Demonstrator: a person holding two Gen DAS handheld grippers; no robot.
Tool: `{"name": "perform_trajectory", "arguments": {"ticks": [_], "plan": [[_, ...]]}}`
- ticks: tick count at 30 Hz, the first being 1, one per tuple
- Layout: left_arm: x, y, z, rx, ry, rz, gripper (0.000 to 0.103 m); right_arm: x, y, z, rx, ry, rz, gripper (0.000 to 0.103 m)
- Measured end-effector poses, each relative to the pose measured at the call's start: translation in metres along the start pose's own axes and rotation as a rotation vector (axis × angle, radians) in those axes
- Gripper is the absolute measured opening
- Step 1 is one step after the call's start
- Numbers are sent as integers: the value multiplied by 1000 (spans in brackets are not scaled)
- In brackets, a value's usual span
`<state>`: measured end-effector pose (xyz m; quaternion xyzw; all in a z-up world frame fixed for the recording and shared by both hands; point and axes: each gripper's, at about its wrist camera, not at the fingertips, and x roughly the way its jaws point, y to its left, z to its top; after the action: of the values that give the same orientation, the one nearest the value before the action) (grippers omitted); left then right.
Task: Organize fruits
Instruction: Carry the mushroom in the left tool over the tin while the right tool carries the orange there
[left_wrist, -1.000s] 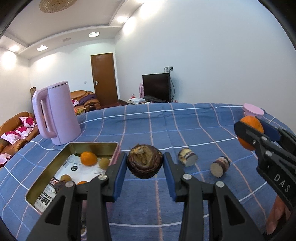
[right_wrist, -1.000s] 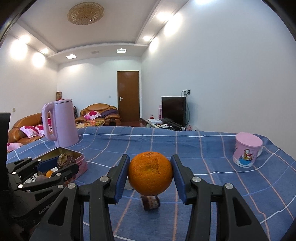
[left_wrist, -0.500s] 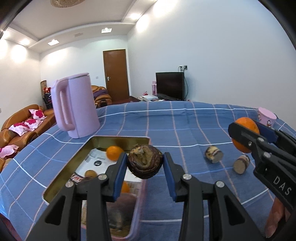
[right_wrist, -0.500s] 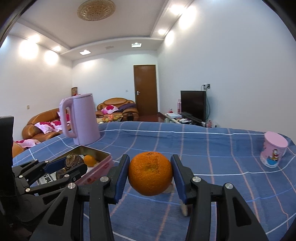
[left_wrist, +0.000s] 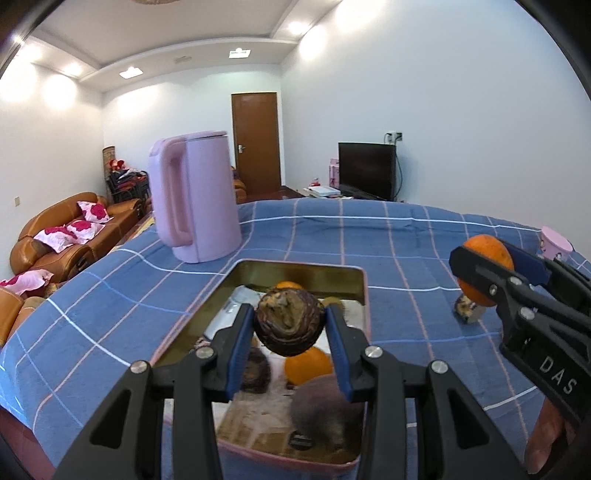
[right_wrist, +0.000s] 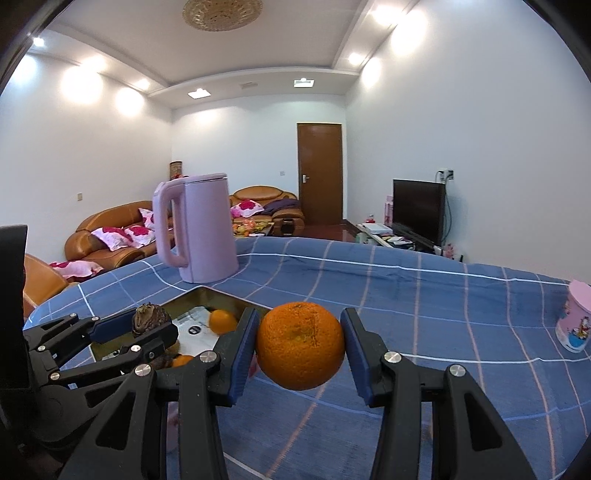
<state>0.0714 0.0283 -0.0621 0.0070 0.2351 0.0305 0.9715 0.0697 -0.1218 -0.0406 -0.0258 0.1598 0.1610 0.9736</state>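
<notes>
My left gripper (left_wrist: 290, 325) is shut on a dark brown scaly fruit (left_wrist: 290, 322) and holds it above the open metal tin (left_wrist: 325, 270). The tin holds small oranges (left_wrist: 308, 365) and other dark fruits (left_wrist: 323, 410). My right gripper (right_wrist: 300, 345) is shut on a large orange (right_wrist: 300, 345), held above the blue checked cloth to the right of the tin (right_wrist: 207, 295). It shows in the left wrist view too (left_wrist: 484, 273). The left gripper with its brown fruit (right_wrist: 149, 319) shows at the left of the right wrist view.
A pink kettle (left_wrist: 194, 201) stands behind the tin. A pink cup (right_wrist: 576, 319) stands at the far right. A small cut dark piece (left_wrist: 466, 314) lies on the cloth (left_wrist: 406, 258) under the right gripper. Sofas and a TV are beyond the table.
My left gripper has carried the brown fruit leftward, from over the cloth to over the tin. My right gripper has followed left with the orange, closer to the tin.
</notes>
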Motion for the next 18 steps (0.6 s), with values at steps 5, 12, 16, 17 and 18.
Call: {"name": "perform_trajectory", "arguments": {"ticks": [5, 12, 16, 17, 18], "plan": [[-1, 16, -2, -12, 9, 27, 41, 11, 15, 5, -22, 6, 27, 48], [0, 41, -8, -31, 29, 64, 41, 28, 32, 8, -37, 20, 65, 48], [1, 49, -9, -38, 35, 79, 41, 34, 41, 8, -46, 28, 78, 48], [2, 52, -9, -41, 38, 83, 41, 35, 43, 8, -48, 30, 81, 48], [2, 53, -9, -43, 41, 85, 41, 37, 46, 8, -50, 32, 84, 48]]}}
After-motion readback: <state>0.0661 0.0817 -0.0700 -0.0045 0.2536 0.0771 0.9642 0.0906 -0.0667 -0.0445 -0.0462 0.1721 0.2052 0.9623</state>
